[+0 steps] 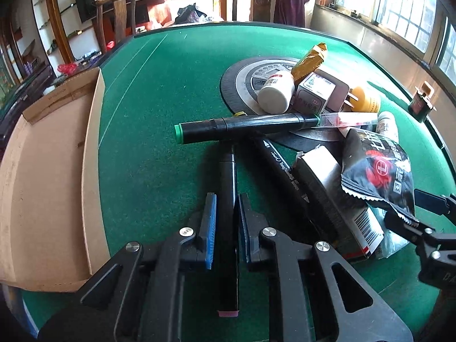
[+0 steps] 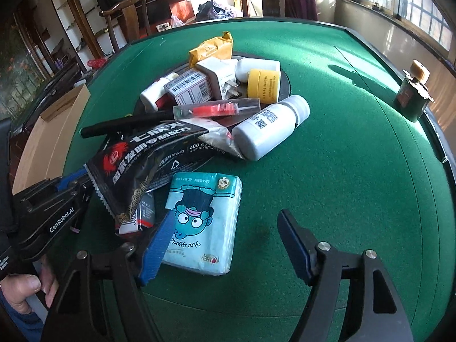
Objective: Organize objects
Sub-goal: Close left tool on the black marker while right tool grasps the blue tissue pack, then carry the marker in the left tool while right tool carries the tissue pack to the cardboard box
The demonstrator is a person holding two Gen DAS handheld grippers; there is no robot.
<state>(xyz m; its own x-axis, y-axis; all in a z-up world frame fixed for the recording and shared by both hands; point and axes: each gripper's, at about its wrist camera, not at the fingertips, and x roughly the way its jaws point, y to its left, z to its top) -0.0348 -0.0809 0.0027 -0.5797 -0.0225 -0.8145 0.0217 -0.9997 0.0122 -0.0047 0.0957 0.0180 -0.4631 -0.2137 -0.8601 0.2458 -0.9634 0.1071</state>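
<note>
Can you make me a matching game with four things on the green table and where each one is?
Things:
1. black marker with pink end
2. tissue pack
3. white bottle
4. cardboard box

Places:
A. lying on its side by the pile of clutter
B. at the table's left edge in the left wrist view
C. gripped by the left gripper
D. lying flat between the fingers of the right gripper, which do not press on it

Pairs: 1-C, 2-D, 3-A, 4-B
</note>
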